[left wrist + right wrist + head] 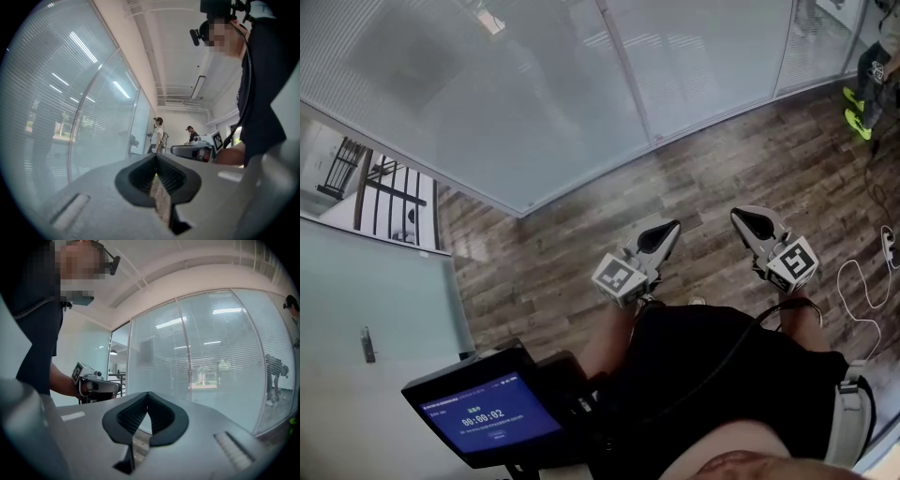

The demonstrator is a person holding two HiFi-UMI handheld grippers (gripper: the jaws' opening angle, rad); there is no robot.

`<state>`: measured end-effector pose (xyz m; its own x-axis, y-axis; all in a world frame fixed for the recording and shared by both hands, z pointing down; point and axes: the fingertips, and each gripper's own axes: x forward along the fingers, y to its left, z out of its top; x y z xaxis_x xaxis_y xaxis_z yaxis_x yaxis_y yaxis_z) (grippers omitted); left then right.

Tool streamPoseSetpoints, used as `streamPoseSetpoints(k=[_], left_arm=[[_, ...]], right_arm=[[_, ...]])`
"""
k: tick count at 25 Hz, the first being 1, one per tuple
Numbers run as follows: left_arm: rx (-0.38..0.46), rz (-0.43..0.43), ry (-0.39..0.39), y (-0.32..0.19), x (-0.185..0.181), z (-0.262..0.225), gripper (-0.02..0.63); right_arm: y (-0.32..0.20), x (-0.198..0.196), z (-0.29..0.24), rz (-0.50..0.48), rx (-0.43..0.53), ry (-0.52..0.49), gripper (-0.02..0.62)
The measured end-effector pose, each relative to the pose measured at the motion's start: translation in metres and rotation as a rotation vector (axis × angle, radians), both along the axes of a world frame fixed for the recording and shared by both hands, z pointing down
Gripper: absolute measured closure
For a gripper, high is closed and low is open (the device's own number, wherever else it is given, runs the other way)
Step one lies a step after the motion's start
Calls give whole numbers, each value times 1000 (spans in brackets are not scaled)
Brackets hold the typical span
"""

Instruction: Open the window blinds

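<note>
Above the wood floor (pixel 581 262), well short of the lowered blinds (pixel 534 84) along its far edge, the left gripper (pixel 667 228) and right gripper (pixel 748 221) are both closed and empty, so opening seems unstarted, and next they must find a control, none visible.

Open wood floor (pixel 581 234) ahead, glass wall (pixel 534 94) barring beyond, white cable (pixel 840 277) possibly loose at right.

Left tool (pixel 672 228), right tool (pixel 741 217): level, closed, empty.
</note>
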<state>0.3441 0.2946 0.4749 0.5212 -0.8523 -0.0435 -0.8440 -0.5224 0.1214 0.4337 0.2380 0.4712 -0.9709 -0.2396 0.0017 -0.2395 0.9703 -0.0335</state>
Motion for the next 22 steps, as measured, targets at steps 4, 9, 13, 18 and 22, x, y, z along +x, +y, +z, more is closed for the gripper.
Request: streamPoseSetpoints(k=[4,9,13,18,22], left_arm=[[-5,-27,8,6,-7,4,603],[-23,-19,13,2,-9,6,604],[-26,-10,7,-21,-31,7,604],[-35,12,10,-46,-59,8,604],[-35,39,16,-63,-78,7,604]], right_arm=[[0,-2,3,-8,-3,-3,589],[-1,-5,5,-32,-6,8,589],[-17,-29,8,-42,-6,31,589],[-45,-56,6,0,2,40,589],[-66,-75,0,36,-1,36,589]])
